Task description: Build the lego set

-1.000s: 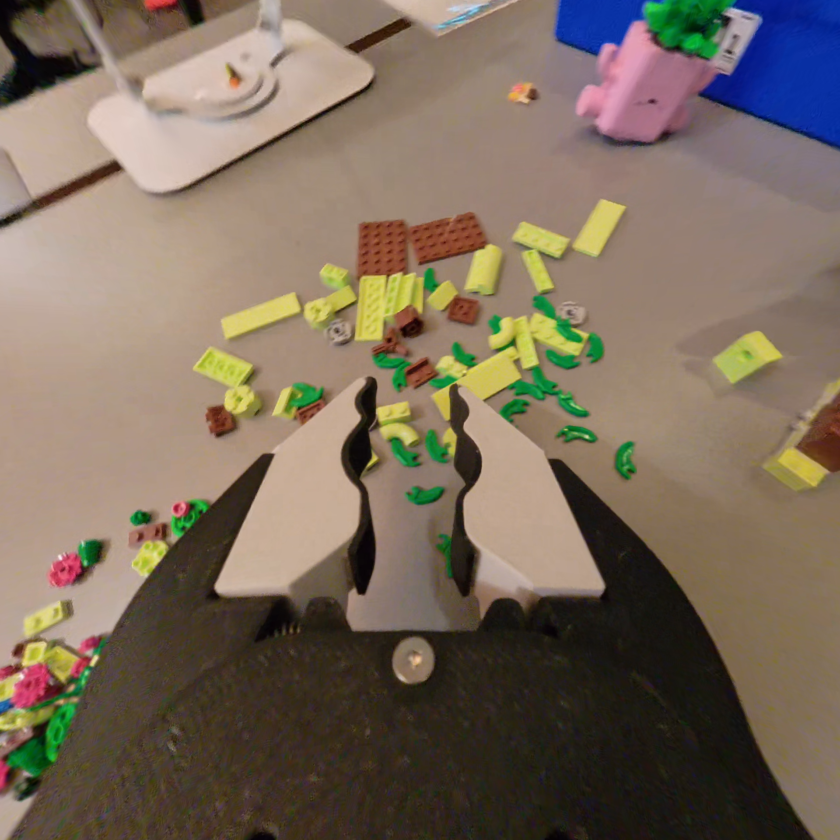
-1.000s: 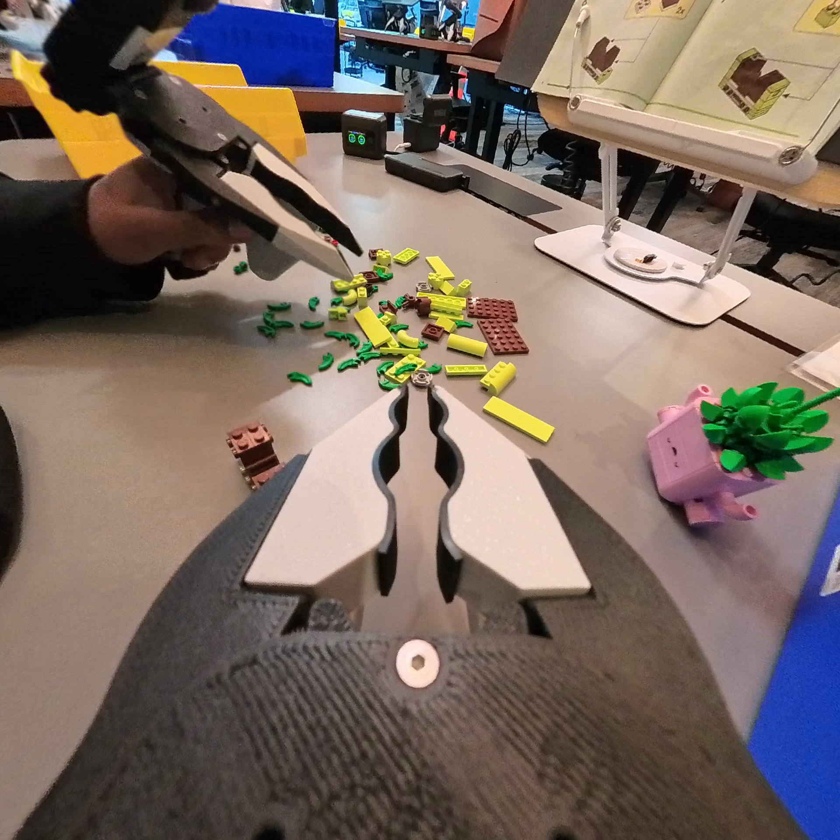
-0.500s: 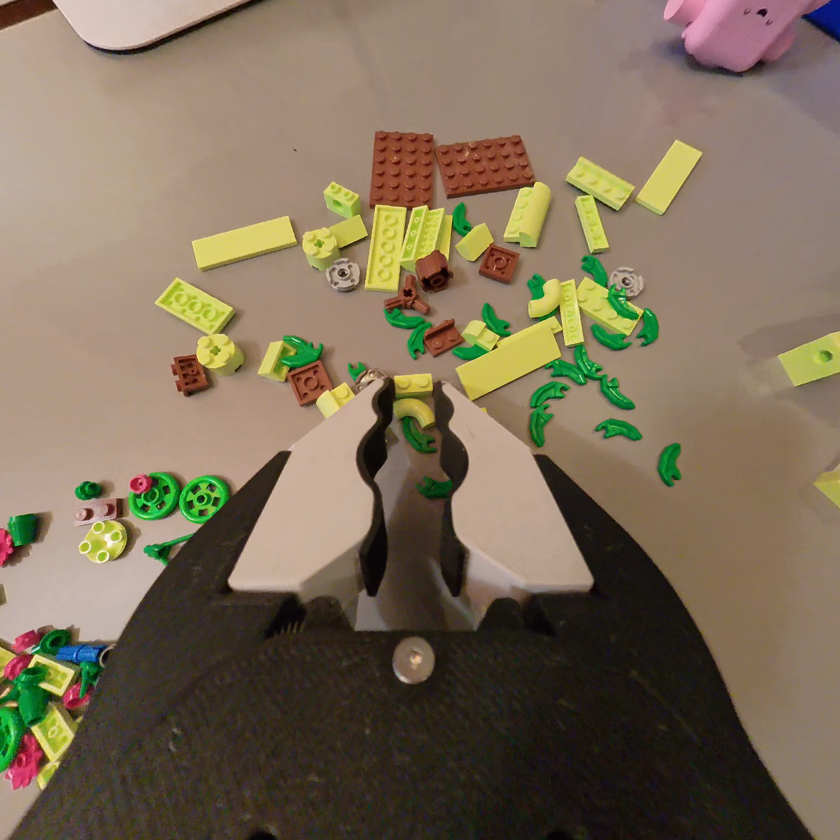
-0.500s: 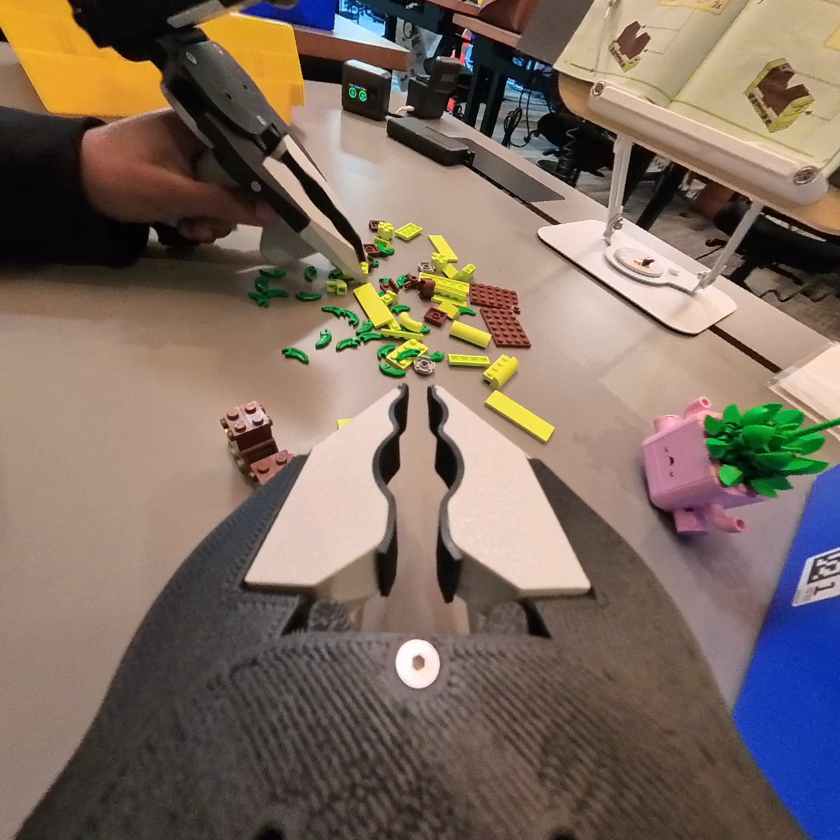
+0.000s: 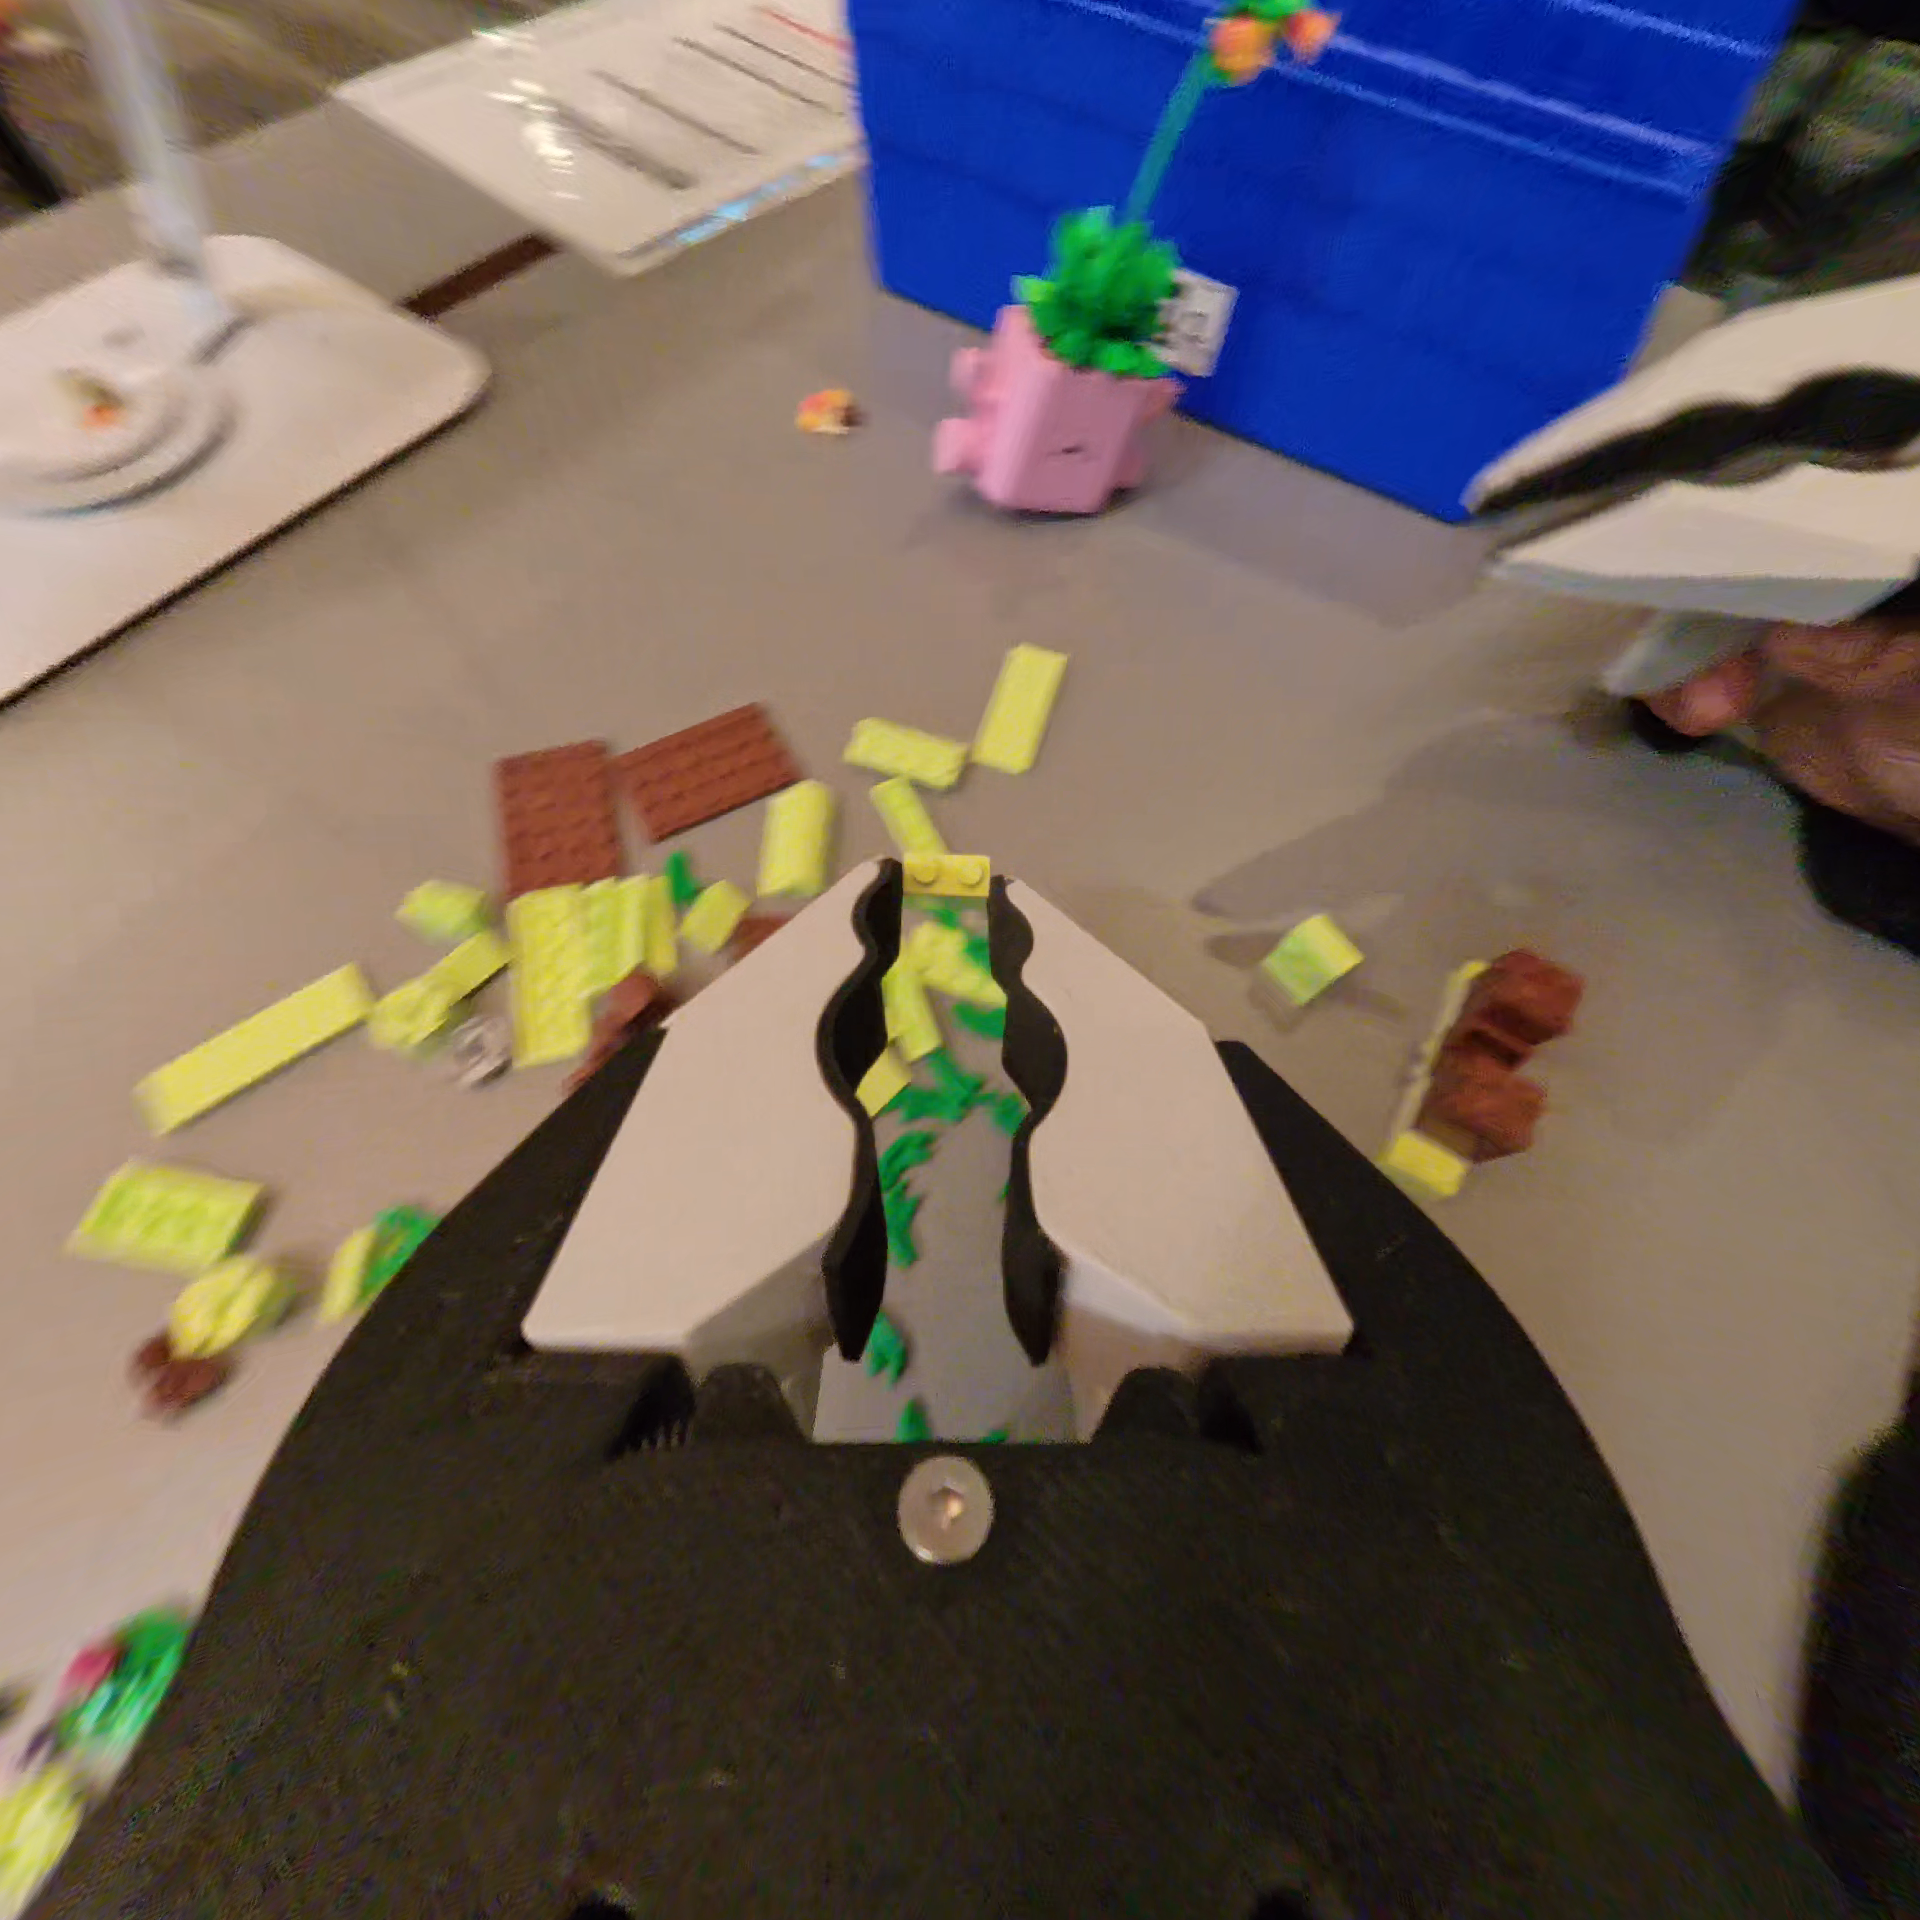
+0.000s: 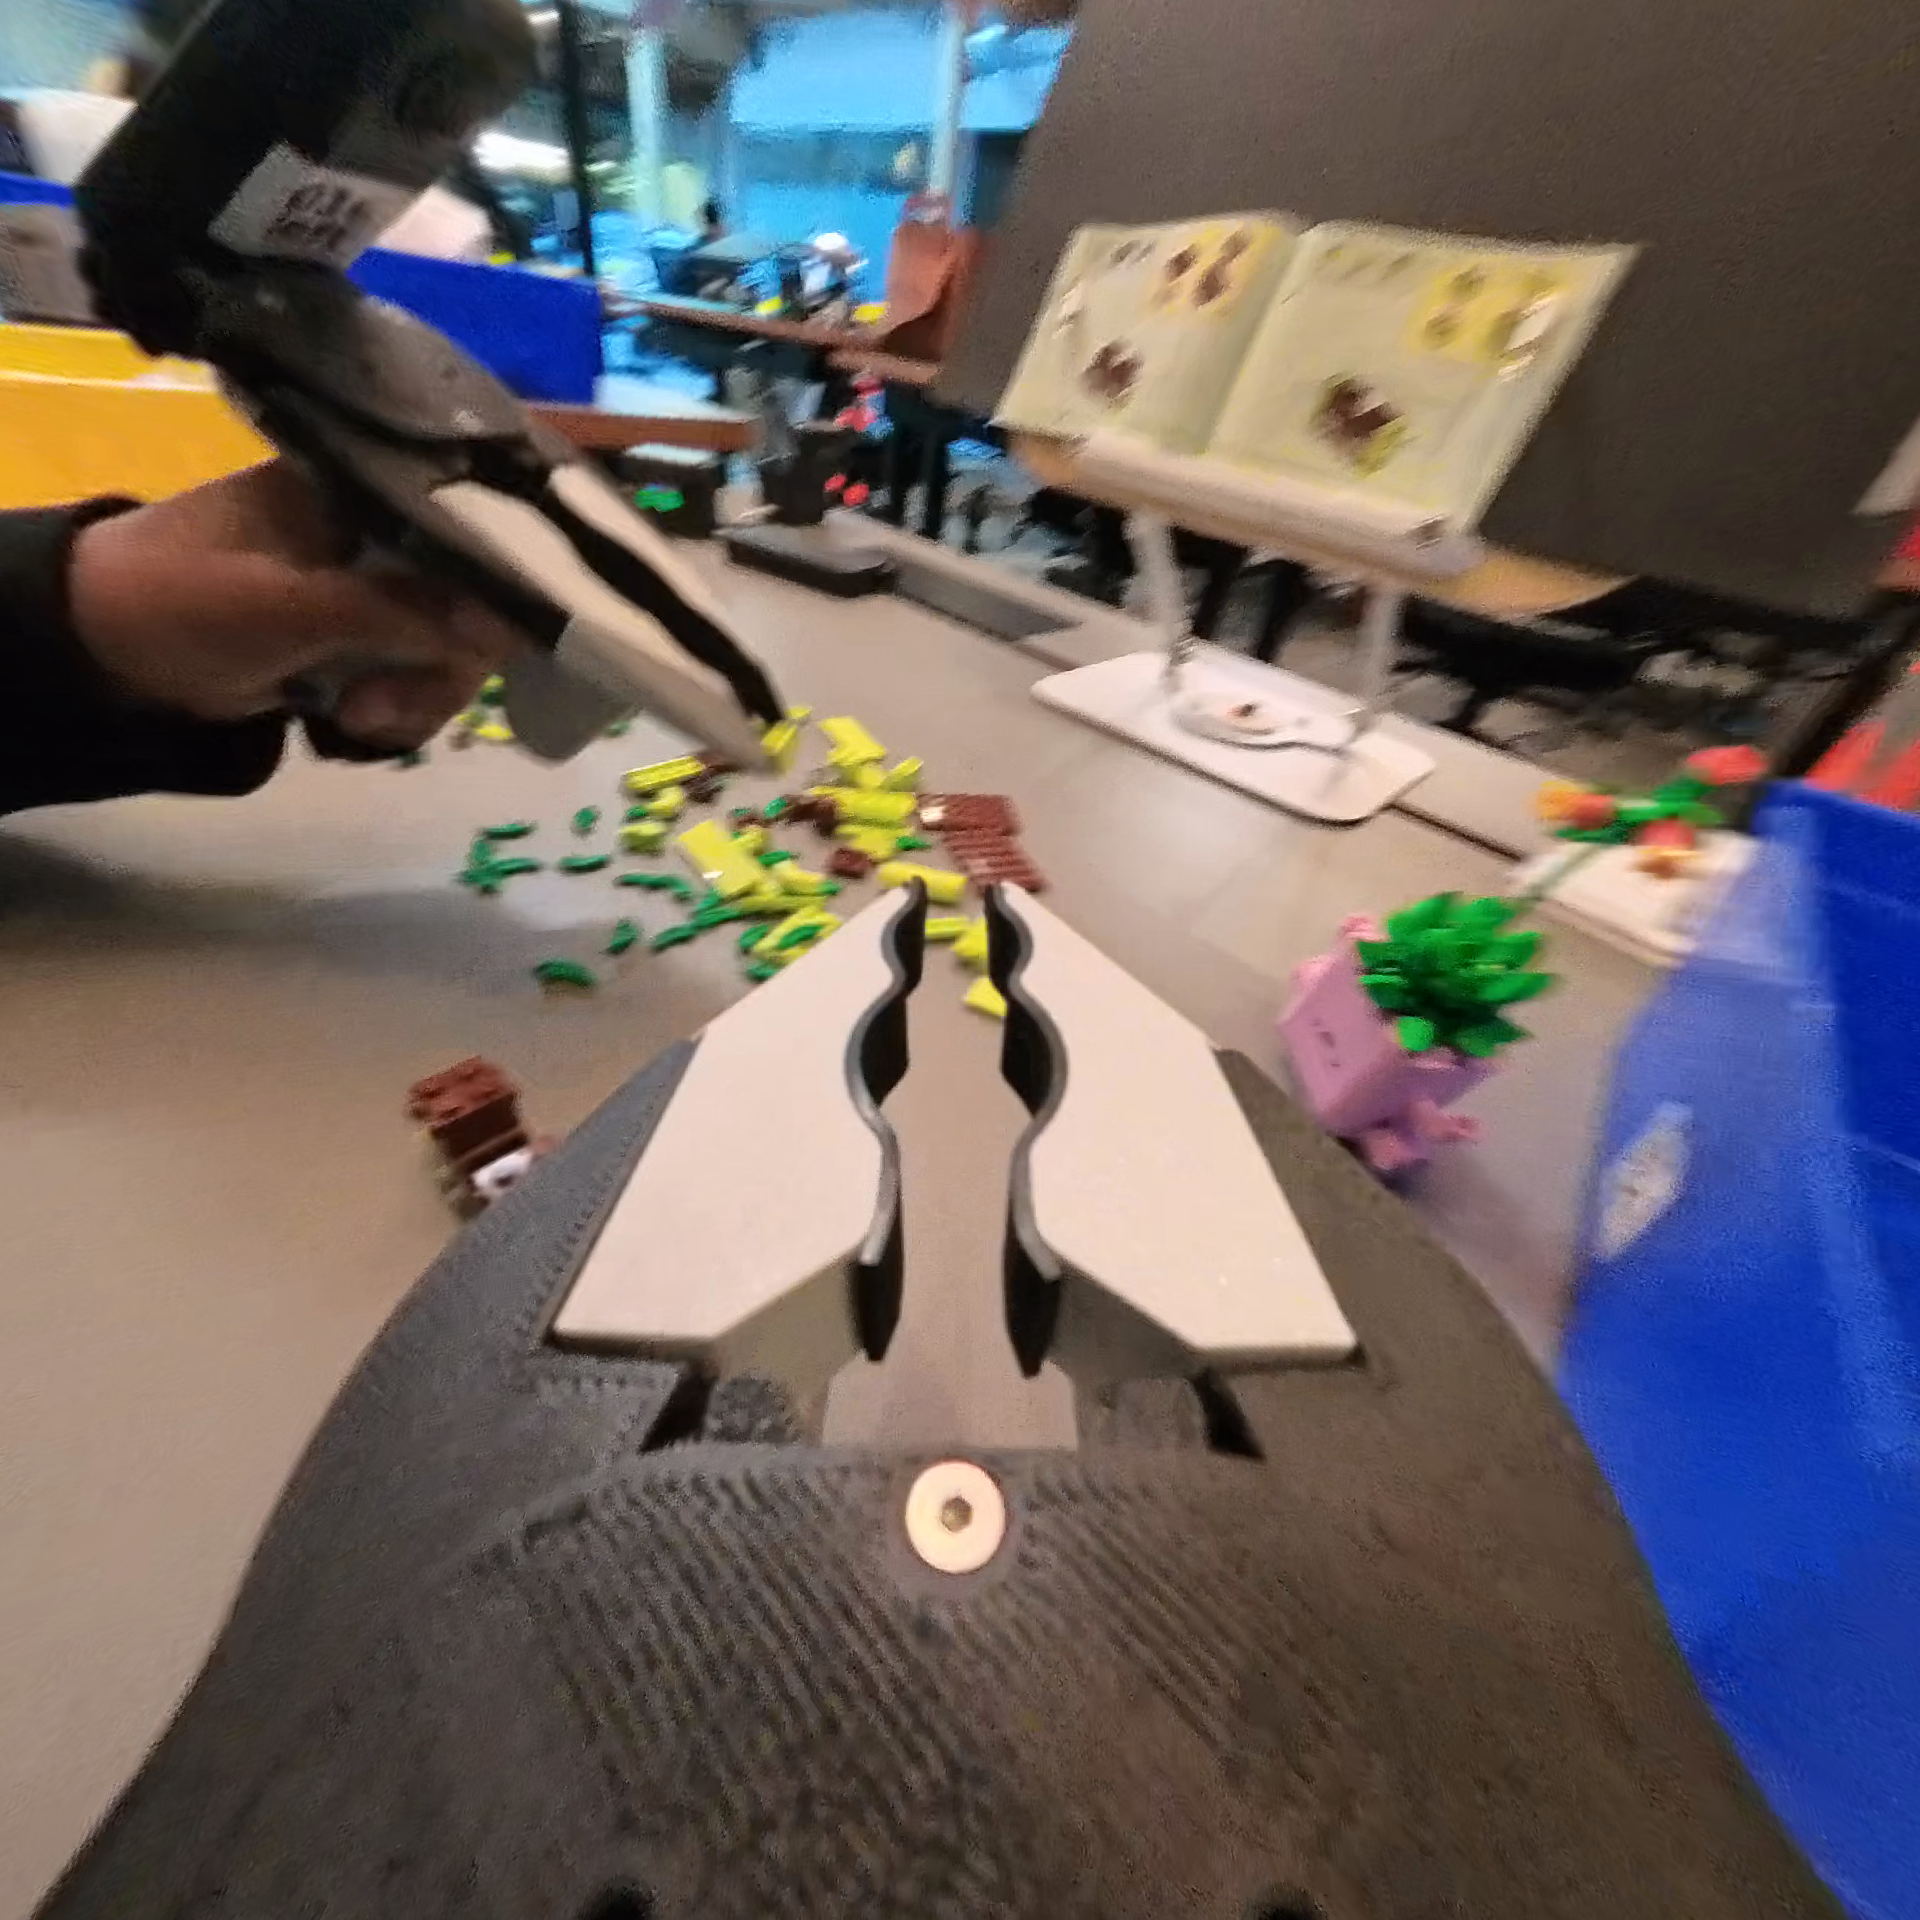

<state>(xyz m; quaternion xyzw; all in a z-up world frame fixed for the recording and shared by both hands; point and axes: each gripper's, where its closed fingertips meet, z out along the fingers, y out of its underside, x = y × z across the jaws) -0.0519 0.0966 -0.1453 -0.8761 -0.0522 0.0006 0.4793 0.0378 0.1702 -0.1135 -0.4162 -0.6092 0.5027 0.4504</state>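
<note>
My left gripper (image 5: 945, 881) is shut on a small lime-yellow plate (image 5: 945, 874) at its fingertips and holds it above the scattered pile of lime, brown and green pieces (image 5: 665, 914). It also shows in the right wrist view (image 6: 774, 732) with the plate (image 6: 781, 736). My right gripper (image 6: 954, 902) is slightly open and empty, raised over the table; it also shows at the right edge of the left wrist view (image 5: 1496, 520). A small brown and lime built block (image 5: 1486, 1060) stands right of the pile, also seen in the right wrist view (image 6: 468, 1117).
A pink pot with a green plant (image 5: 1049, 416) stands before a blue bin (image 5: 1351, 229). A white book stand (image 6: 1247, 727) holds an open instruction booklet (image 6: 1299, 343). More mixed pieces (image 5: 94, 1704) lie at the near left. There is about 12 centimeters between the tips of the two grippers.
My left gripper closed on the small lime plate in the pile and lifted it off the table. My right gripper rose and tilted up a little.
</note>
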